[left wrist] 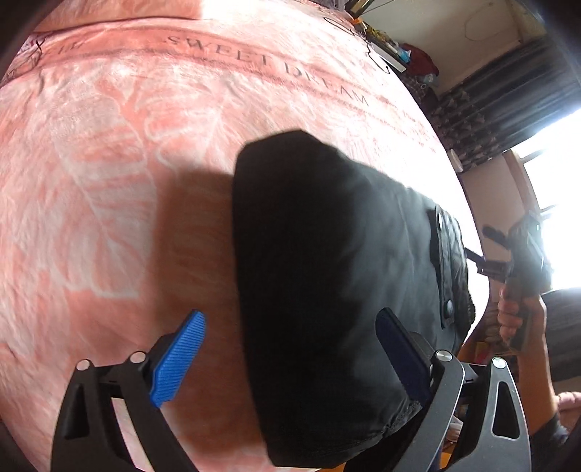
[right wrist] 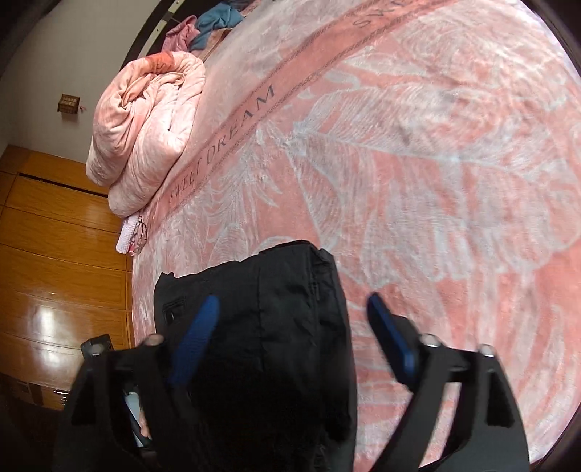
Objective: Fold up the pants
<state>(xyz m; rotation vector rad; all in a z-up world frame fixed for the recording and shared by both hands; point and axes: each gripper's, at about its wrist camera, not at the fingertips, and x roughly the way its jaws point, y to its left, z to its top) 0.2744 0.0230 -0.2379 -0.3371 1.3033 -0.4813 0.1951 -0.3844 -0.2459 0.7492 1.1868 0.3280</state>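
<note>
Lying bunched, matte black pants (left wrist: 326,276) crease fuzzy pink blanket (left wrist: 109,163).

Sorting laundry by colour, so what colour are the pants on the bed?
Black; the pants show best in the left wrist view.

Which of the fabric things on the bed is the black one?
The folded pants, lying flat just beneath the right gripper. The rolled-up quilt by the bed's edge is pink, and the crumpled clothes beyond it are blue and pink.
</note>
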